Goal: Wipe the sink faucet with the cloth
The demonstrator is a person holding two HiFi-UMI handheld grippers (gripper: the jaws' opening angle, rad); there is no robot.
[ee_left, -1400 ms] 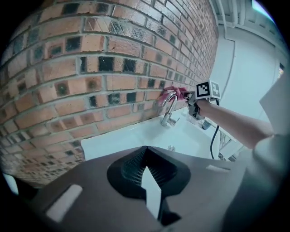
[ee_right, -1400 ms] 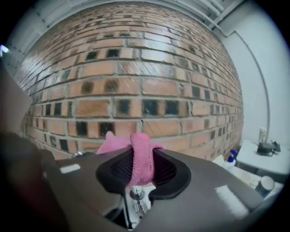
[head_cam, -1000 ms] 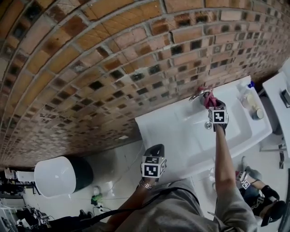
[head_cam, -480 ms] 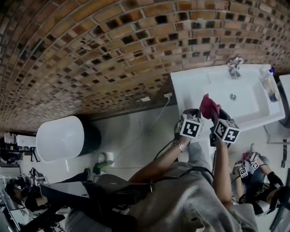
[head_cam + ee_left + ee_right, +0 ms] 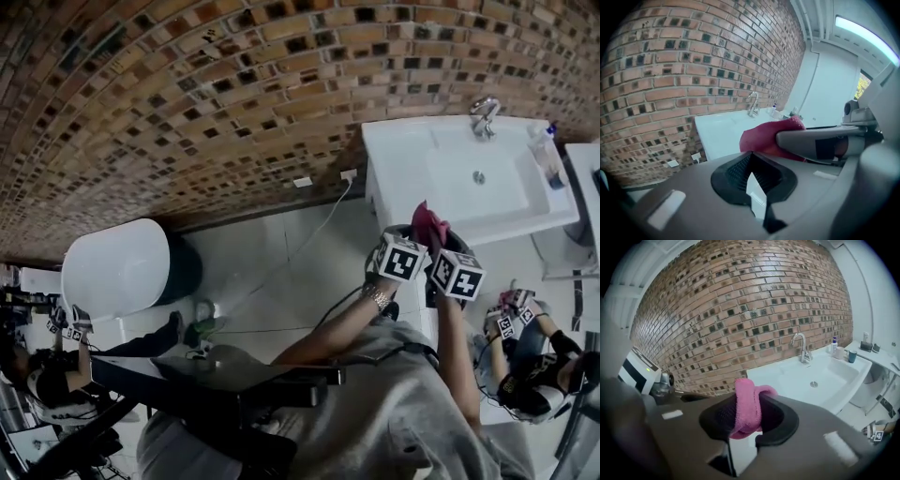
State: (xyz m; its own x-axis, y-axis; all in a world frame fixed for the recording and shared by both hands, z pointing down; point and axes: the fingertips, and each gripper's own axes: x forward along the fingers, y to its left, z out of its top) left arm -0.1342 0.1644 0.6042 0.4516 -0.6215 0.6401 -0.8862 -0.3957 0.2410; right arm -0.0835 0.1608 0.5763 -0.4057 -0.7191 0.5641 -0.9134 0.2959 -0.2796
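The chrome faucet point(image 5: 485, 114) stands at the back of the white sink point(image 5: 412, 159) by the brick wall, also as the faucet point(image 5: 801, 347) in the right gripper view. My right gripper point(image 5: 437, 240) is shut on the pink cloth point(image 5: 428, 223), well short of the sink's front edge. The cloth point(image 5: 746, 404) sticks up, folded, between the jaws. My left gripper point(image 5: 401, 234) is close beside it on the left, with its jaws closed and nothing between them point(image 5: 750, 157). In the left gripper view the cloth point(image 5: 761, 138) shows just to the right.
A soap bottle point(image 5: 544, 150) and a cup point(image 5: 851, 356) stand at the sink's right end. A white rounded fixture point(image 5: 117, 272) sits on the floor at the left, with a cable point(image 5: 291, 253) running from a wall socket. People sit low at the right point(image 5: 530, 361) and left point(image 5: 56, 375).
A second ago my right gripper held the cloth against the faucet. Since then it has drawn back from the sink with the cloth, and the left gripper has come up beside it.
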